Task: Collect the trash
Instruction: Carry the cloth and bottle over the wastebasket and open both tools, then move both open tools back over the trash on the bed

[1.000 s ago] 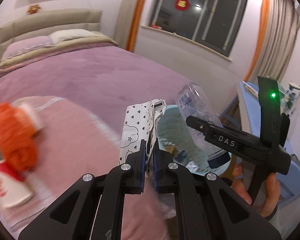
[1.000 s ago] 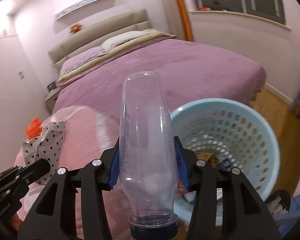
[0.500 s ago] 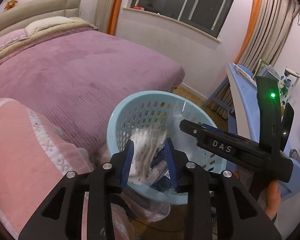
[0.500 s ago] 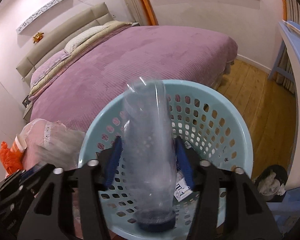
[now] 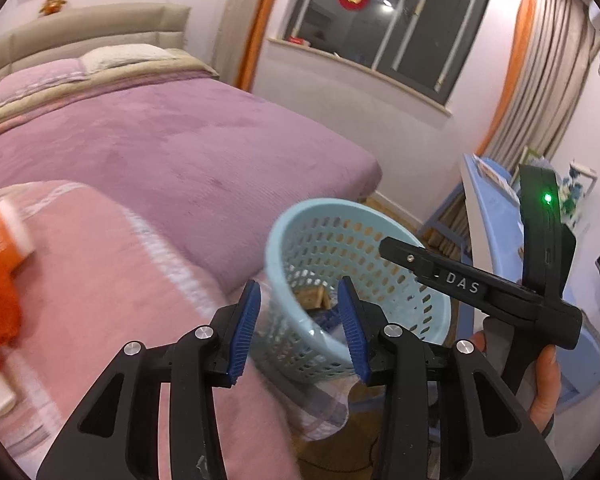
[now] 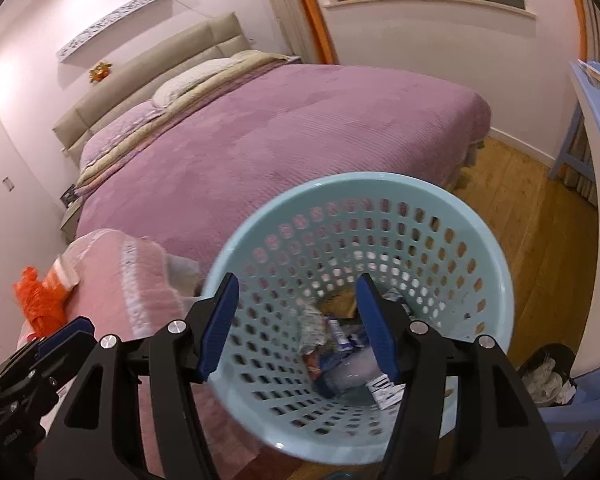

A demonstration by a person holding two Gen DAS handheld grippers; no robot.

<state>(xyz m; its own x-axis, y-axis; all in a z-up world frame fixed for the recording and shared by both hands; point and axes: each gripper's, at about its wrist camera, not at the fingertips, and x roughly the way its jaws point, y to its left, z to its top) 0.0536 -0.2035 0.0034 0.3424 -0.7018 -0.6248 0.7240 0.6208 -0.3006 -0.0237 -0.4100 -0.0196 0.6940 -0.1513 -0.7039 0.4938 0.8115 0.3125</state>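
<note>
Fingers of your left gripper (image 5: 298, 326) are parting at this moment with nothing between them; the fingers of your right gripper (image 6: 298, 320) stand apart and likewise hold nothing. Both point down toward the pale blue basket (image 6: 496, 280), which stands on the floor just beside the near end of the bed (image 6: 300, 128). Collected trash lies at the bottom of the basket: a clear bottle (image 6: 348, 372), crumpled wrappers (image 6: 314, 330) and printed paper. Judged from this, that part of the task is done. Left to collect, as far as can be seen: the orange item (image 6: 40, 300) and a white and orange packet (image 6: 62, 274) on the pink blanket (image 5: 100, 280) at the near left. Your right hand (image 5: 544, 384) grips its handle at the far right of the left view, gripper angled downward over the basket rim.
</note>
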